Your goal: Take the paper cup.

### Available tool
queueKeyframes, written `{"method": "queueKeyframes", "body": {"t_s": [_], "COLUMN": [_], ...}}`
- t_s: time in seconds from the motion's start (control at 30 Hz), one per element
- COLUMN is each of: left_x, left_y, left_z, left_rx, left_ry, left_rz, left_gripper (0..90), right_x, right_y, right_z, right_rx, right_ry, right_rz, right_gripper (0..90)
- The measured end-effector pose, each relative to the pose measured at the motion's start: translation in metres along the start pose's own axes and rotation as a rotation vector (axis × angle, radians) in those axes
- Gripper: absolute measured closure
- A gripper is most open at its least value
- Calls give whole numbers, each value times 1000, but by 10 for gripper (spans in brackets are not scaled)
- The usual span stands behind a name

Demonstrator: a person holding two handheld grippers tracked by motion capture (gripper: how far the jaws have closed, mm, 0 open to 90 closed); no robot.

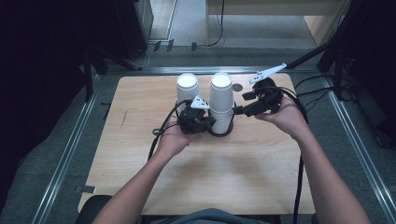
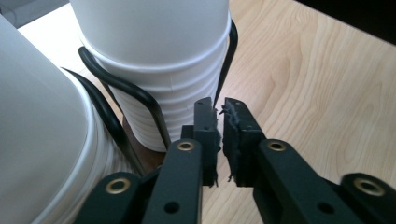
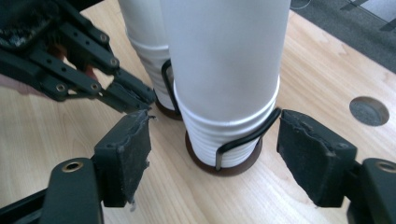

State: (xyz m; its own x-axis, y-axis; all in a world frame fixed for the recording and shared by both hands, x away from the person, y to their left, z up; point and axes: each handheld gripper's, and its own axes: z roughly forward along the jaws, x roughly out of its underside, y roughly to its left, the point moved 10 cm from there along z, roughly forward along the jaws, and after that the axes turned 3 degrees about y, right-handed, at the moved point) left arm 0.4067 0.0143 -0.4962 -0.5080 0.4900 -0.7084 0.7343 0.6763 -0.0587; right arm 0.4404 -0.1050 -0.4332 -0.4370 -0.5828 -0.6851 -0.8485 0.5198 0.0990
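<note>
Two stacks of white paper cups stand upside down in black wire holders on the wooden table [image 1: 140, 154]: a left stack [image 1: 187, 88] and a taller right stack [image 1: 221, 100]. My left gripper [image 1: 210, 122] reaches in from the near side at the foot of the stacks. In the left gripper view its jaws [image 2: 220, 126] are pinched together on a thin black holder wire [image 2: 225, 70] beside a stack [image 2: 159, 60]. My right gripper [image 1: 238, 110] is open. Its pads [image 3: 126, 154] stand on either side of the right stack's base [image 3: 224, 135], clear of the cups and the wire loop [image 3: 252, 135].
A round hole [image 1: 237, 87] is set in the tabletop behind the right stack. Cables trail from both grippers across the table. The near half of the table [image 1: 210, 182] has only the person's forearms over it. Metal rails and dark floor surround the table.
</note>
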Motion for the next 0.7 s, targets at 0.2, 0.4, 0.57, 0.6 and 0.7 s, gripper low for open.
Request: {"method": "queueKeyframes", "body": {"t_s": [0.2, 0.4, 0.57, 0.6, 0.7], "left_x": [-4, -8, -7, -7, -7], "left_y": [0, 1, 3, 4, 3], "left_z": [7, 11, 13, 13, 14], "left_rx": [-46, -62, -72, -76, -74], "left_ry": [11, 2, 7, 10, 3], "left_rz": [-34, -88, -103, -98, -101], "left_gripper": [894, 898, 898, 898, 897], "right_x": [-13, -24, -33, -35, -42], "right_y": [-2, -2, -2, -1, 0], "right_z": [1, 4, 6, 7, 10], "right_rx": [10, 17, 16, 16, 23], "right_ry": [-12, -11, -14, -12, -13], "right_rz": [-20, -49, -66, -69, -76], "right_gripper": [238, 223, 206, 202, 188]}}
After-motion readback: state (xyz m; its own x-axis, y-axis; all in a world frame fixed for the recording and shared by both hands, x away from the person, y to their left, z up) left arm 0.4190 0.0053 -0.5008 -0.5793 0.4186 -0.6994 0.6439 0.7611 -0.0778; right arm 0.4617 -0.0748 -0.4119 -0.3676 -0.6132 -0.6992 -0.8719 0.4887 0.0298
